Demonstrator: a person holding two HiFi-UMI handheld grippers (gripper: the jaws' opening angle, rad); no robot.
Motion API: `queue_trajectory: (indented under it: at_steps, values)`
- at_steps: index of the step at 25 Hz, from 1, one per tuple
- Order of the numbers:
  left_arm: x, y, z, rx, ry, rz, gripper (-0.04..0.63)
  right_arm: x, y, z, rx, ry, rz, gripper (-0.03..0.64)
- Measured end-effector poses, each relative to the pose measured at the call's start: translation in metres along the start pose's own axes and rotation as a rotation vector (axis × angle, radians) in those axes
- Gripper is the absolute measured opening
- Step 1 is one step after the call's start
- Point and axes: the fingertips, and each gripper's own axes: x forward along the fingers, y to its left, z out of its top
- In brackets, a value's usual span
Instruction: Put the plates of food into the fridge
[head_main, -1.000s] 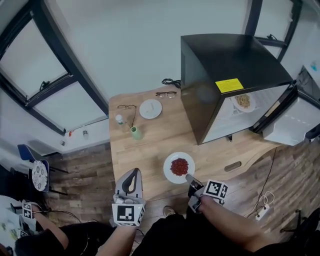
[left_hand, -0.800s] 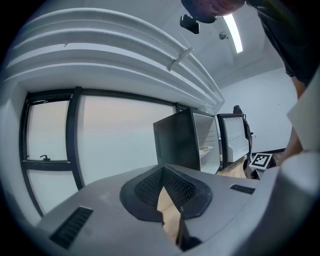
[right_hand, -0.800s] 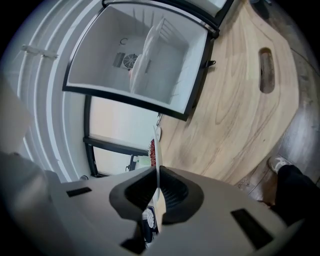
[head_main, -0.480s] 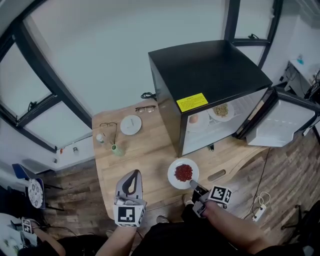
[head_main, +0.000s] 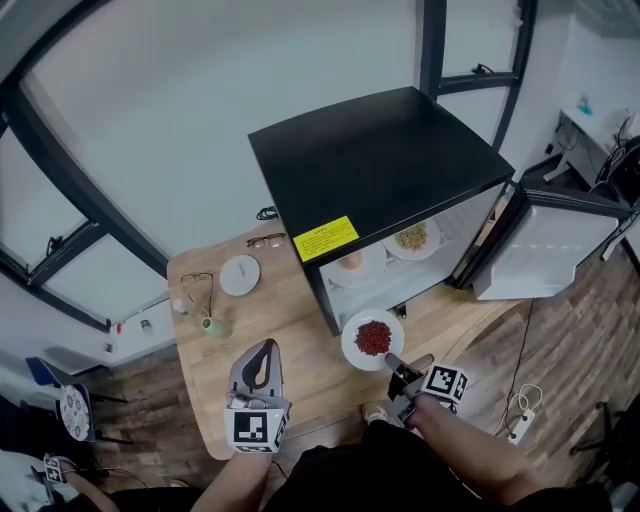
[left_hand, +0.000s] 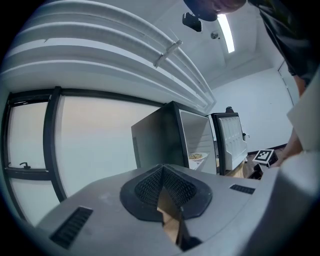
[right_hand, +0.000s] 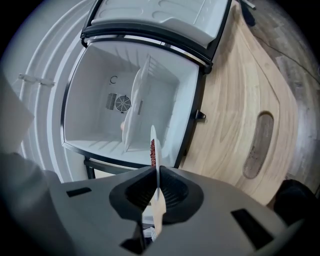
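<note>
Wooden table bearing black fridge, door open, over plank floor
Plate of red food pinched at rim in right gripper, before fridge opening; left gripper fingers together, empty, above table edge

No text was legible; the yellow label on the fridge carried print too small to read

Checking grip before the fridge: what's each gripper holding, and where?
Right gripper pinches the red-food plate by its near rim; left gripper holds nothing.
</note>
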Motion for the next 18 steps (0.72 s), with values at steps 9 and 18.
queue_trajectory:
  at_steps: [9, 18]
  values:
    - [0.037, -0.015, 0.000, -0.012, 0.014, 0.043, 0.003, 0.013, -0.006, 0.043, -0.013, 0.039, 0.002, 0.032]
    - [0.044, -0.010, -0.004, -0.021, 0.045, 0.127, 0.003, 0.053, -0.027, 0.065, -0.015, 0.096, -0.052, 0.032]
